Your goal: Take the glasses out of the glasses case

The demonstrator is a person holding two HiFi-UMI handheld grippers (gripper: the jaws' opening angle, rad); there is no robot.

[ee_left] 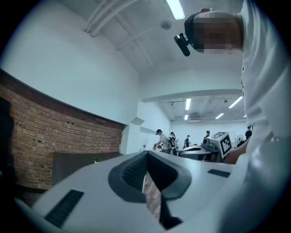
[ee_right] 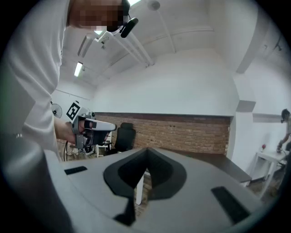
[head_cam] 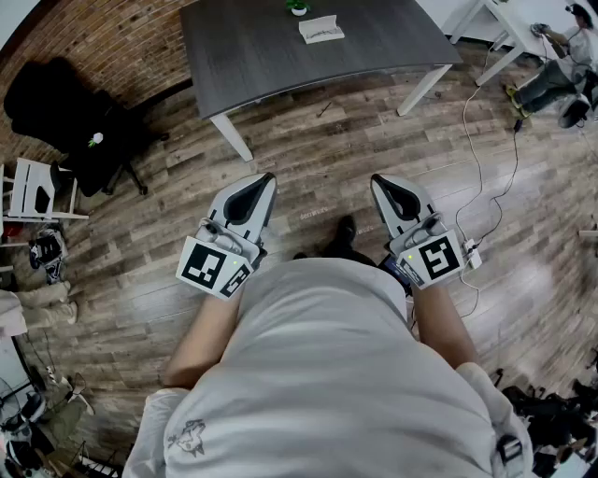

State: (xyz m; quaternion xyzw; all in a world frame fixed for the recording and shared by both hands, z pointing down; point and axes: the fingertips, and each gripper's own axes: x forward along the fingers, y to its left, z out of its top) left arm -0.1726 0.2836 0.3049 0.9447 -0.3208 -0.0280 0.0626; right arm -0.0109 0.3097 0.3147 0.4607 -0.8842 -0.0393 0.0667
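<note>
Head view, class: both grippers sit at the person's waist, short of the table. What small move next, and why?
Probably a step toward the table. The left gripper and right gripper are shut and empty over the floor; the pale thing, likely the case, lies on that table.

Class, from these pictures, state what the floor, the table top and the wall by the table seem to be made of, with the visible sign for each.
Floor: wood or wood-look planks with a slight sheen, shown by long boards with grain and seams.
Table top: dark grey and matt, perhaps laminate or stained wood, going by the faint streaked grain.
Wall: rough red brick, with mortar joints in courses.
</note>
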